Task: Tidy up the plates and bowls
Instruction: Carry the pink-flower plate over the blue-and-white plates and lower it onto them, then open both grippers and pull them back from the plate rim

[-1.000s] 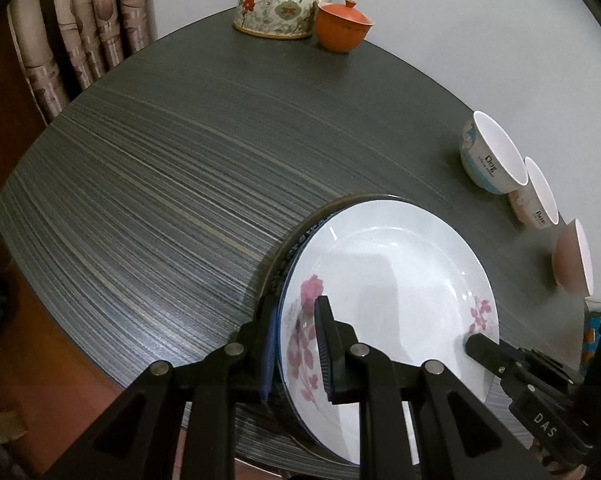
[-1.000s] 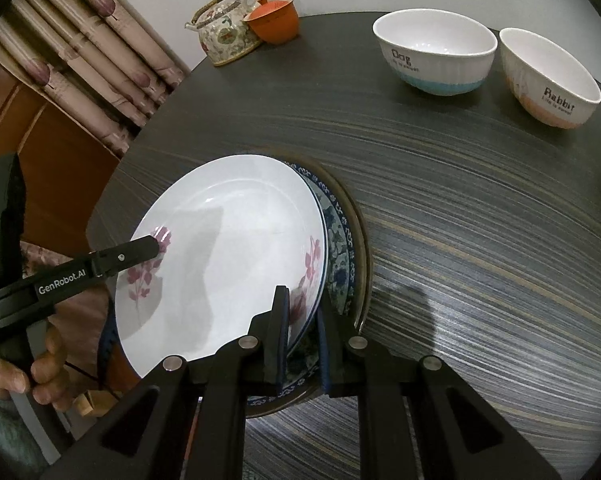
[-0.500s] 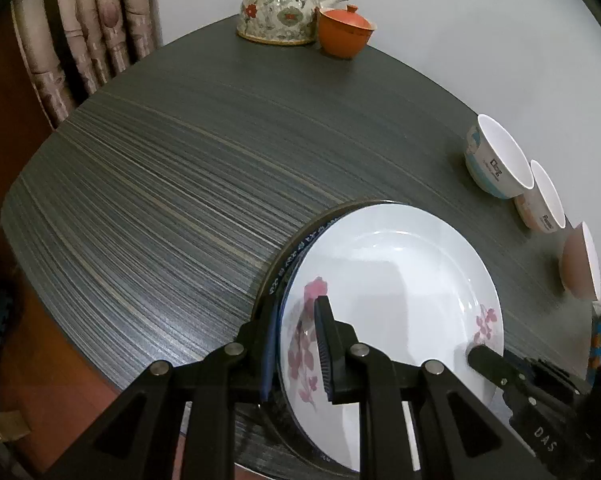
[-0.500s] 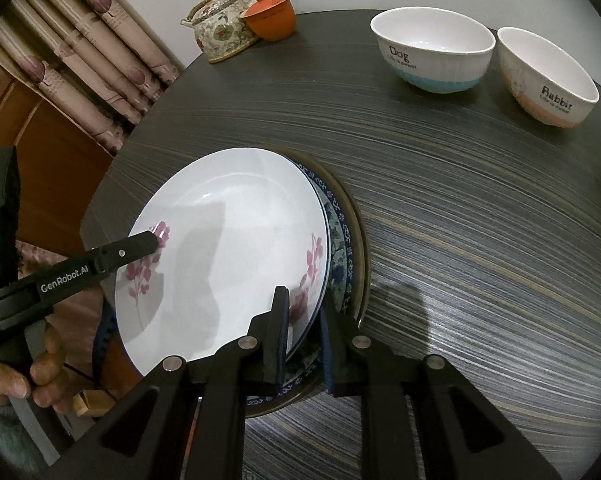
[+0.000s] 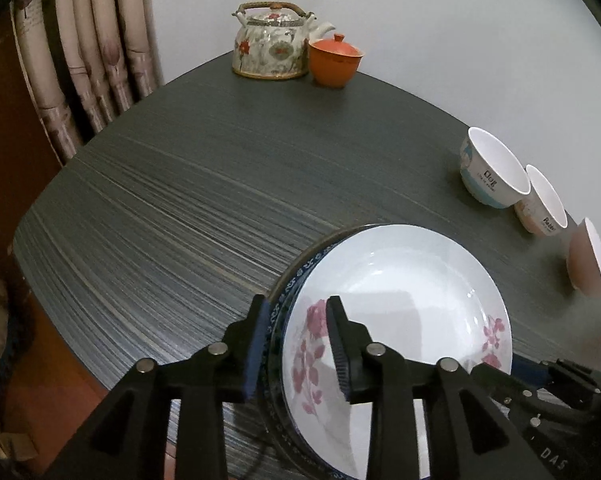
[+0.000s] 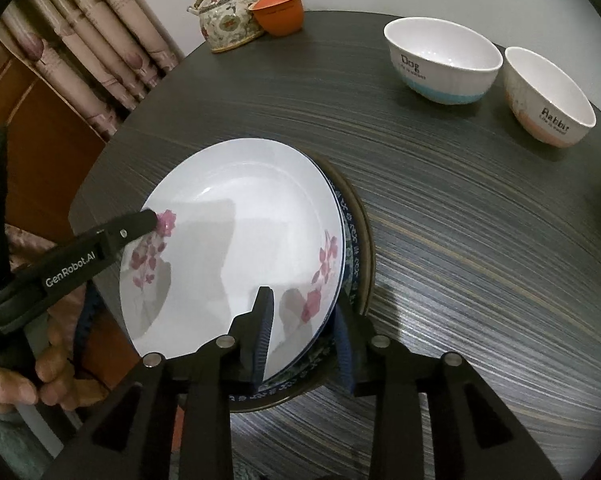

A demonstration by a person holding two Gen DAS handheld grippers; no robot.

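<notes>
A white plate with pink flowers [image 5: 400,292] [image 6: 236,240] lies on top of a blue-patterned plate [image 6: 350,248] and a dark brown plate [image 6: 366,240] on the dark table. My left gripper [image 5: 296,344] has its jaws parted around the near rim of the stack. My right gripper [image 6: 304,336] also has its jaws parted around the opposite rim. A "Dog" bowl [image 6: 440,60] [image 5: 492,174], a "Rabbit" bowl [image 6: 548,98] [image 5: 542,202] and a pink bowl [image 5: 588,258] stand in a row.
A floral teapot [image 5: 270,46] and an orange lidded cup [image 5: 334,60] stand at the table's far edge by the wall. Curtains [image 5: 88,52] hang at the left. The table edge [image 5: 40,264] runs close to the plates on the left.
Both grippers have opened: their jaws were pinched on the plate rims and now stand apart. The plate stack rests on the table in about the same place.
</notes>
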